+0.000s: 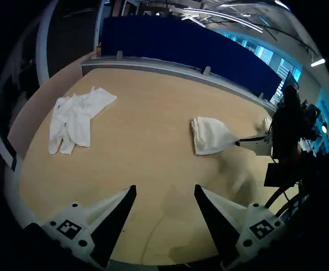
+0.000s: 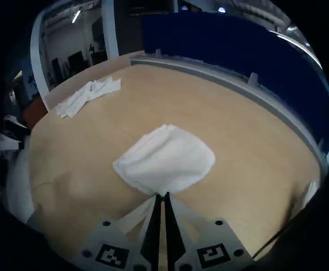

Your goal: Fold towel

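Closed right gripper [image 2: 161,196] is pinching towel [image 2: 166,158] corner; left gripper [image 1: 164,192] is hanging wide open, empty. Probably best pulling low, keeping layers aligned.

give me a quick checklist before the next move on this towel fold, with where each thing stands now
1. Right gripper shut on the towel's corner: ok.
2. Left gripper open, holding nothing: ok.
3. Towel's body lying on the table: ok.
4. Towel's folded edges lined up: cannot tell.
5. Crumpled cloth lying apart from the towel: ok.
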Demonstrator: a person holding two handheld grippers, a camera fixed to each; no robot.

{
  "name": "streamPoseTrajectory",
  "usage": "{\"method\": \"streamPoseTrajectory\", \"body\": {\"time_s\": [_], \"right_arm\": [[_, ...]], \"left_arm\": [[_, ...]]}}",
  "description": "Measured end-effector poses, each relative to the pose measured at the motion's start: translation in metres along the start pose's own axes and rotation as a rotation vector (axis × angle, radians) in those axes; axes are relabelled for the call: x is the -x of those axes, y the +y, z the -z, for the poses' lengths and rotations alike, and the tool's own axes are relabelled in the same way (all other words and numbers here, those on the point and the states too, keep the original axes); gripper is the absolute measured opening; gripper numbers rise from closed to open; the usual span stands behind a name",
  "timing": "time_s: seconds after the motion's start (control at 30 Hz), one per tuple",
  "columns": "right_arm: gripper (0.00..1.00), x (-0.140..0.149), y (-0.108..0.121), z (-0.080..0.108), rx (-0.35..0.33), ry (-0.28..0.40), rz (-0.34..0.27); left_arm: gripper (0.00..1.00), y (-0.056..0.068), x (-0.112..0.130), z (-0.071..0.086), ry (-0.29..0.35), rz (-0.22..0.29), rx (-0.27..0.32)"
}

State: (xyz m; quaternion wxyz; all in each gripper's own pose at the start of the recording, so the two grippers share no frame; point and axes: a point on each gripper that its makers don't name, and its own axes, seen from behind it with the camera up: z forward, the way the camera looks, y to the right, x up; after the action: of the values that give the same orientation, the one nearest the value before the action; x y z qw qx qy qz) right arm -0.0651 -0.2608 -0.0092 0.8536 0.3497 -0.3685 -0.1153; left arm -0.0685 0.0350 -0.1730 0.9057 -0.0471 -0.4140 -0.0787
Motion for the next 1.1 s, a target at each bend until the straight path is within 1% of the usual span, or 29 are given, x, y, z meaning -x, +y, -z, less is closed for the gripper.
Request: {"method": "streamPoseTrajectory", "body": {"time_s": [0.13,0.27,0.37,0.5,0.57,0.67,0.77,0.9,1.0,1.1], "right_arm": [[0.05,-0.038,0.002,0.018,-0.006,0.047,0.023],[0.05,-0.076,0.005,0.041,-0.007,0.086,0.058],[0.05,-0.1,0.006,0.059,-0.007,0.112,0.093],[0.05,-0.126,0.009,0.081,-0.007,0.146,0.115],[0.05,-0.134,0.013,0.088,-0.003,0.156,0.114],[0.05,-0.138,0.018,0.096,0.002,0.166,0.108],[0.04,-0.137,0.024,0.102,0.009,0.174,0.096],[0.04,-0.138,0.032,0.109,0.01,0.195,0.063],[0.04,-0.137,0.039,0.113,0.01,0.204,0.04],[0.04,-0.132,0.045,0.116,0.02,0.201,0.036]], "left_arm": [[0.95,0.003,-0.009,0.0,0.019,0.0,0.009],[0.95,0.008,-0.02,0.0,0.043,0.0,0.022],[0.95,0.012,-0.027,0.002,0.06,-0.002,0.031],[0.95,0.017,-0.036,0.004,0.082,-0.003,0.041],[0.95,0.019,-0.039,0.004,0.09,-0.001,0.047],[0.95,0.024,-0.041,0.004,0.095,0.002,0.056],[0.95,0.029,-0.042,0.004,0.097,0.0,0.064],[0.95,0.034,-0.041,0.003,0.095,-0.009,0.069],[0.95,0.037,-0.04,0.001,0.094,-0.013,0.069],[0.95,0.038,-0.039,0.001,0.092,-0.014,0.068]]}}
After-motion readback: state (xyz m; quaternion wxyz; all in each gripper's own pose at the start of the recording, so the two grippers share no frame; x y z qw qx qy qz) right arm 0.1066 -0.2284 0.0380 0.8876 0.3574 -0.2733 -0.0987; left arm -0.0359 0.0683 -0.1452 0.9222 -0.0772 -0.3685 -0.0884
